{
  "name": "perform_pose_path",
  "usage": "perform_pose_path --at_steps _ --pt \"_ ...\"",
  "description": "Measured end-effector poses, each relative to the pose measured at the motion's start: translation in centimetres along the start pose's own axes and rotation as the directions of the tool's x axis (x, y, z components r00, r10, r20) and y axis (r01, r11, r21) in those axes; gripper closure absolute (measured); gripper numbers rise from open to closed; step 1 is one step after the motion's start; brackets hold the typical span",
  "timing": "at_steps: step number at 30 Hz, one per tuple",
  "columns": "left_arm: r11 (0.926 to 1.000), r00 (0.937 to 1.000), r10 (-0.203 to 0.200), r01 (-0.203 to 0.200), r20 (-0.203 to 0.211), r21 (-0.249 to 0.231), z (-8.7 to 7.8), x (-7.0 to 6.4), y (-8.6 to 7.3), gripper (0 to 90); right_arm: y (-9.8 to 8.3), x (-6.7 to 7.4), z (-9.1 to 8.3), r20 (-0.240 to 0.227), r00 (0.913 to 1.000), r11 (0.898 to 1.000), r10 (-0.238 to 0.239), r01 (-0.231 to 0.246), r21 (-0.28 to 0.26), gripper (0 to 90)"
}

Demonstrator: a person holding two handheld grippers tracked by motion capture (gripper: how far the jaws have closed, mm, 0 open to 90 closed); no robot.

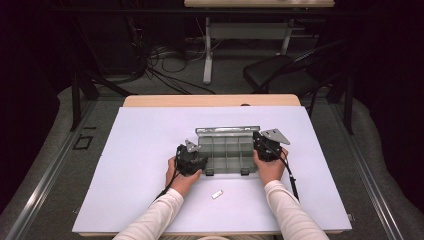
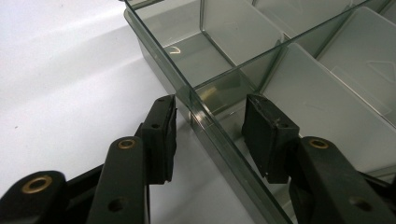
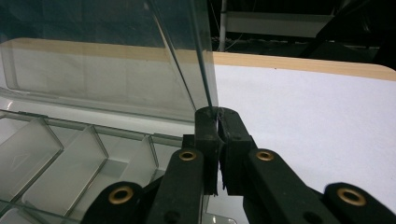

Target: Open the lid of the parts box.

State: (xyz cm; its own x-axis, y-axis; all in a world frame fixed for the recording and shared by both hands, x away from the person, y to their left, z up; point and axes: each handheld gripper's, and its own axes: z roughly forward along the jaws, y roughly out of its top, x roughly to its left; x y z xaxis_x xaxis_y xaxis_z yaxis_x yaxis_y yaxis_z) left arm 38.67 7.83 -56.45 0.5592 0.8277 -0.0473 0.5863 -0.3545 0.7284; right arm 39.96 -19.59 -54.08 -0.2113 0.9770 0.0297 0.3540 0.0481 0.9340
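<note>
The right gripper [image 3: 218, 122] is pinched shut on the side edge of the raised lid [image 3: 107, 70], the thin clear pane running up and away from between its two black jaws. From that gripper the lid stands almost upright just ahead, hinged along the far edge of the compartment box [image 1: 227, 155], whose open tray lies below and to the gripper's left.

The left gripper [image 2: 210, 126] sits at the opposite end of the box. Its jaws stand partly open and straddle the tray's left wall [image 2: 187, 88], one pad outside on the table side, the other inside a compartment; I cannot tell whether the pads actually press the wall.

The box's long axis runs from one gripper to the other across the white mat [image 1: 135, 165]. The lid swings about that axis, so closing it looks to mean the right gripper carrying it toward the person and down, while the left steadies the tray.

A small white piece [image 1: 217, 194] lies on the mat nearer the person, between the forearms, apart from the box
</note>
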Motion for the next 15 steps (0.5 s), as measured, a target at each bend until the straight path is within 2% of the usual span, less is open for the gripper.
perform_pose_path --at_steps 5,10,15 --pt "1.0 1.0 0.003 -0.003 0.007 0.006 0.0 0.1 0.0 54.5 0.3 0.0 0.1 0.007 1.0 1.0 0.002 -0.002 0.014 88.0" --pt "1.0 1.0 0.003 -0.003 0.008 0.002 0.0 0.1 0.0 54.4 1.1 -0.1 0.5 0.007 0.9989 0.998 0.045 -0.046 0.05 88.1" --pt "1.0 0.9998 -0.002 0.002 0.019 0.007 0.0 0.2 0.0 54.4 2.1 -0.3 1.4 0.016 0.9983 0.995 0.056 -0.057 0.08 88.4"
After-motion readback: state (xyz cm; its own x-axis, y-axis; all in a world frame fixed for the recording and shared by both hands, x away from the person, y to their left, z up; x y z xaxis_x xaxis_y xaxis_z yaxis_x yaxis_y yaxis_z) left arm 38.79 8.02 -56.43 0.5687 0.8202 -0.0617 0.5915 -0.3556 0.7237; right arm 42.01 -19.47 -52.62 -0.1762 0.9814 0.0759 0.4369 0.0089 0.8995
